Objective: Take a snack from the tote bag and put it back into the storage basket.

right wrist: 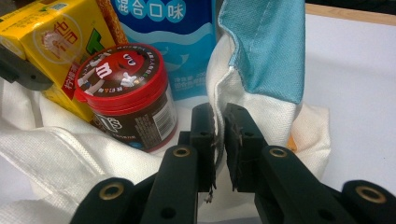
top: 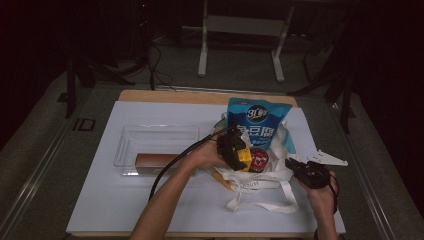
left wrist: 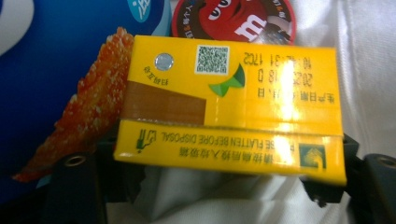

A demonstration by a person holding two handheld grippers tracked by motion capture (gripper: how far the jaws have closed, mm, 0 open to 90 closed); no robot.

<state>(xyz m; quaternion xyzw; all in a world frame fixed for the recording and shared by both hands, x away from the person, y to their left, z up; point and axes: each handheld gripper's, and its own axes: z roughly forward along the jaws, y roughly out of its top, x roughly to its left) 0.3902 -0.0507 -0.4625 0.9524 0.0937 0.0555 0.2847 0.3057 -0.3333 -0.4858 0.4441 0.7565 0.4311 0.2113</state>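
A white and blue tote bag (top: 260, 184) lies open on the white mat. In it are a blue snack bag (top: 256, 122), a red-lidded M&M's jar (top: 259, 160) and a yellow drink carton (top: 244, 157). My left gripper (top: 239, 151) is over the bag's mouth. In the left gripper view its jaws stand wide and press on both ends of the carton (left wrist: 229, 107), with the jar's lid (left wrist: 233, 18) just beyond. My right gripper (right wrist: 219, 121) is shut on the bag's cloth rim (right wrist: 261, 60), right of the jar (right wrist: 126, 93).
A clear plastic tray (top: 150, 131) stands on the mat's left half, with a long brown box (top: 155, 161) in it. The bag's straps (top: 280, 202) trail toward the front edge. Bare mat (top: 115, 200) lies at the front left. A white frame stands on the floor beyond the table.
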